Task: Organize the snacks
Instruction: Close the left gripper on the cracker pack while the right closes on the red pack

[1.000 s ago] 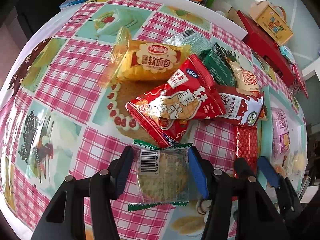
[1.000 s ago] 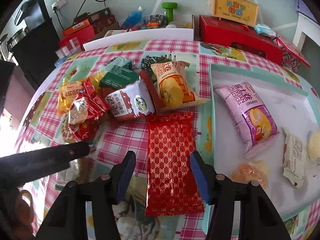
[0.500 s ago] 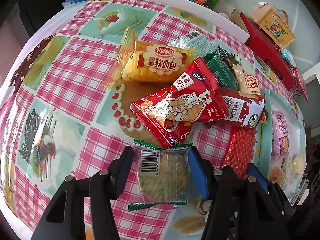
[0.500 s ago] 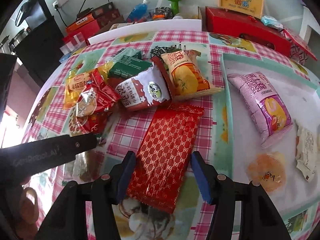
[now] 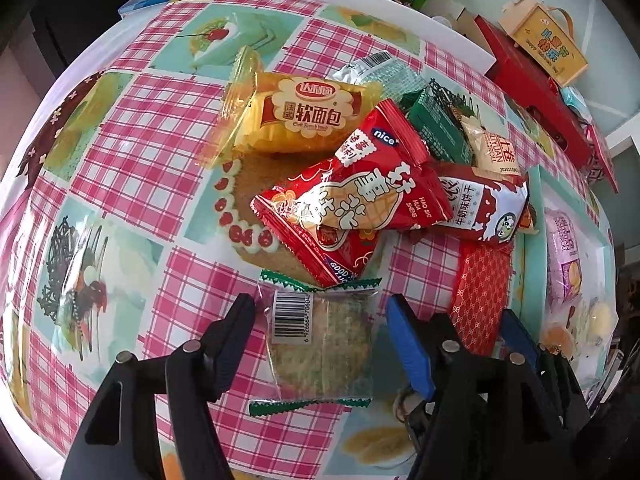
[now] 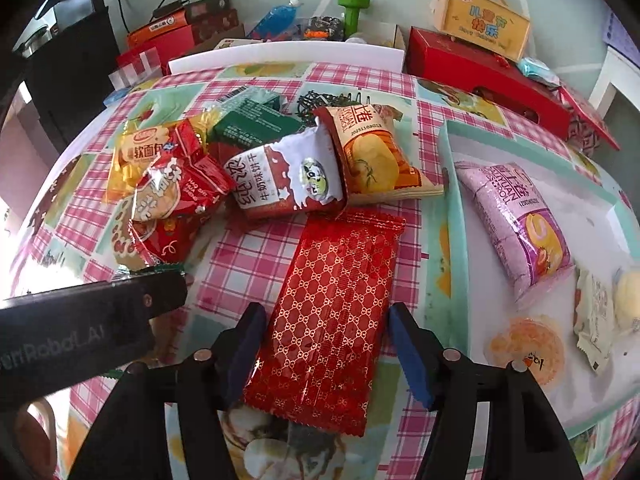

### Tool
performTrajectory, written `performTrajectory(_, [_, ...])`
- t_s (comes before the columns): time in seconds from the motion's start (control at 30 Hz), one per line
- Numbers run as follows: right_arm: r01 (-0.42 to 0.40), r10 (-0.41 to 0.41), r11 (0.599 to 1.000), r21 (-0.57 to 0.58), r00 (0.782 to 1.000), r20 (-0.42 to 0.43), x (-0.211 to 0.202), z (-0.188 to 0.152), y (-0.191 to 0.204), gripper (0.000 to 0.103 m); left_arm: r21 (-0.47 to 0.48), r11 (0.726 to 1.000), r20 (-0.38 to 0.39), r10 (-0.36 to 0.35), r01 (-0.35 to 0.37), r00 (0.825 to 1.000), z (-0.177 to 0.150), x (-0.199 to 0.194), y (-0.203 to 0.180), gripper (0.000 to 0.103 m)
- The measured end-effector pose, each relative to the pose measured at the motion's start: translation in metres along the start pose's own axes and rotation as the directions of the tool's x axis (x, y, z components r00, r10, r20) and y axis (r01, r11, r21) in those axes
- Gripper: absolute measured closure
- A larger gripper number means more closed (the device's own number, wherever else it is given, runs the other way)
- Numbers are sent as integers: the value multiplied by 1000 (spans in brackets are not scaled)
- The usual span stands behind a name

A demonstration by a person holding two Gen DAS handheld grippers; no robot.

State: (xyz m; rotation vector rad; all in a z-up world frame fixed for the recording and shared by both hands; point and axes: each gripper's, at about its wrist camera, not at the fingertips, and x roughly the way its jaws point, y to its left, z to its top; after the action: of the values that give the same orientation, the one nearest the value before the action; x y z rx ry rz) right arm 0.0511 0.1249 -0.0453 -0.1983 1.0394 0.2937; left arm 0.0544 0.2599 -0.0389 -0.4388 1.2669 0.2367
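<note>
- Table (image 5: 132,168): covered with a pink plaid cloth printed with dessert pictures. Your snacks sit heaped toward its middle.
- Tray (image 6: 448,216): pale green rim, white floor, on the table to the right of the heap. In it lie a purple packet (image 6: 516,220), a round orange jelly cup (image 6: 524,348) and a small white wrapper (image 6: 596,320).
- Red patterned packet (image 6: 332,316): flat on the cloth, tilted, its far end just beside the heap, its right edge near the tray rim. It lies between your right gripper's (image 6: 324,354) jaws, which stand open with a gap on both sides.
- Heap: yellow bread packet (image 5: 300,116) at the far left, red peanut packet (image 5: 356,196) overlapping a second red one, red-and-white biscuit packet (image 5: 480,208) to its right, green packet (image 5: 436,128) and orange chip packet (image 6: 372,156) behind.
- Clear cracker packet (image 5: 320,340): green zigzag ends, barcode up, lying on the cloth at the near edge of the heap. Your left gripper (image 5: 320,338) straddles it, jaws open, left finger very near the wrapper edge, right finger clear of it.
</note>
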Motion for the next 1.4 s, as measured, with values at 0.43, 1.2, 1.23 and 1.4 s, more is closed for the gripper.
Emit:
performTrajectory(0.43, [8,-8,1000,16,1000,-4,-13,-18,-6,51,29,999,21,38,-38,999,-22,2,-3,34])
performTrajectory(1.2, [2,0,999,43,999,-35,-20,-23,-11,54,80,996,51,23,-27,998,-46,-13,-17,51])
performTrajectory(1.23, [4,-2,999,42,999,-37,-20,-23,-11,54,83,996,56,23,-27,998,-46,-14,-18,51])
performTrajectory(1.4, [0,1,999,48,1000,-29,-23,-21,-14,55,81,997,85,7,-14,996,-46,-27,-16,51])
